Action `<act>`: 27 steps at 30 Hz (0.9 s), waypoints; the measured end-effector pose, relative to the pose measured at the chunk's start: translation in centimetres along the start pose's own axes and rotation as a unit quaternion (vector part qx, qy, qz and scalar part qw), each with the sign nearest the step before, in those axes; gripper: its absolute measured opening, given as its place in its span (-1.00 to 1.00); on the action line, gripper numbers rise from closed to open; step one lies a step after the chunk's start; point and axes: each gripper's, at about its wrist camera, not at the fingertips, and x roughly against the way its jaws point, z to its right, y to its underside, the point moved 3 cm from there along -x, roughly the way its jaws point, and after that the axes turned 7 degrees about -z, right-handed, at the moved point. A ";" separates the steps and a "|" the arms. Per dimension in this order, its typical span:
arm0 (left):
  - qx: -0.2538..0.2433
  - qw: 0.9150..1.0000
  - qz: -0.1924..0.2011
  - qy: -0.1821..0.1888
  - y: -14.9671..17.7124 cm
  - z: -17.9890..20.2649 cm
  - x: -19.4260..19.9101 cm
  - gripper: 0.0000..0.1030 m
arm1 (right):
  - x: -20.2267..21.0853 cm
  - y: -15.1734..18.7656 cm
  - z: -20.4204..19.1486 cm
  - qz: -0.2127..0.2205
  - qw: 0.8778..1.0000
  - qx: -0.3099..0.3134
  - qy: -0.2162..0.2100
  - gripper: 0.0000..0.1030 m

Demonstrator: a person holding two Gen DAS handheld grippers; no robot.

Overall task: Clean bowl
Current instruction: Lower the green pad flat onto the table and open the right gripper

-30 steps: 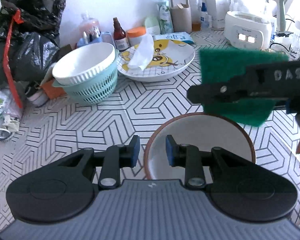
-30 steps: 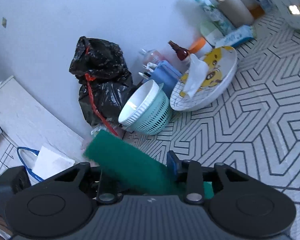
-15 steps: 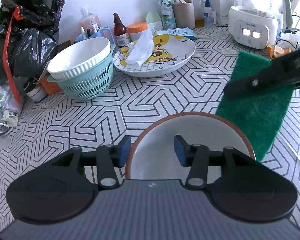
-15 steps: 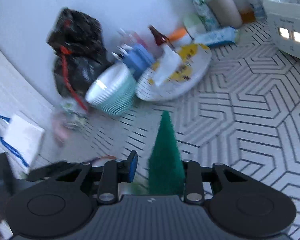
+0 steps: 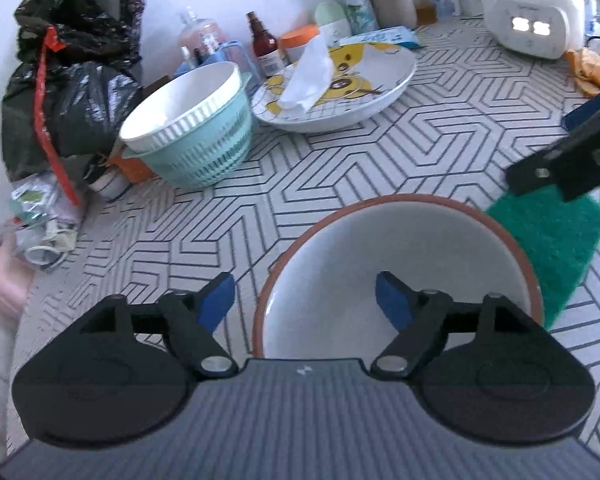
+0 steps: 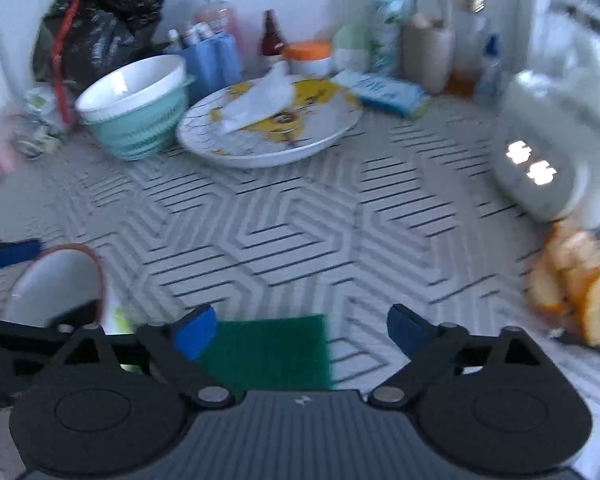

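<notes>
- One bowl (image 5: 396, 256), white inside with a brown rim; it sits on the patterned worktop (image 5: 340, 168), directly ahead of the left gripper (image 5: 304, 300); at the left edge of the right wrist view (image 6: 60, 280)
- Left gripper: two blue-padded fingers (image 5: 216, 300), jaws opening and already wide; the near left part of the bowl rim lies between them, pads clear of it; nothing gripped
- One green scouring pad (image 5: 552, 244); flat on the worktop just right of the bowl, touching or slipping under its rim; cannot tell which
- Right gripper (image 6: 300, 336): two blue-padded fingers (image 6: 194, 332), jaws opening, spread wide; the pad (image 6: 268, 352) lies below and between them, pads not pressing it; from the left wrist view one black finger (image 5: 568, 164) hangs over the pad's far end
- One teal slatted basket (image 5: 196, 156) with one white ribbed bowl (image 5: 180, 108) nested in it
- One large shallow plate (image 5: 340, 88), yellow cartoon print; one crumpled white tissue (image 5: 308, 80) on it
- One black bin bag (image 5: 72, 76) with a red tie, far left
- One brown glass bottle (image 5: 262, 46); label too small to read
- One white appliance (image 5: 532, 24), two lit windows on its front; no legible marking
- Orange peel (image 5: 592, 68) in a heap, far right; pieces not countable
- No brand or writing readable in either view
</notes>
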 end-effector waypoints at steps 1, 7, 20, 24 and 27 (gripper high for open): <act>0.007 1.000 0.001 -0.003 0.1 -0.2 0.1 0.78 | 0.3 0.2 0.2 -0.001 1.000 -0.005 0.005 0.85; 0.068 0.998 0.001 0.005 0.3 -1.6 1.1 0.95 | 2.8 2.3 -2.6 0.013 0.998 0.035 -0.053 0.84; 0.100 0.995 0.013 -0.009 0.9 -2.4 2.8 0.99 | -0.4 4.1 -4.6 -0.011 0.994 0.086 -0.061 0.43; 0.091 0.996 0.007 -0.007 0.8 -2.0 2.5 0.99 | -0.5 3.8 -3.3 -0.013 0.997 0.064 -0.044 0.43; 0.089 0.996 0.007 -0.007 0.8 -1.8 2.4 0.99 | -0.2 3.4 -2.0 -0.017 0.998 0.025 -0.058 0.43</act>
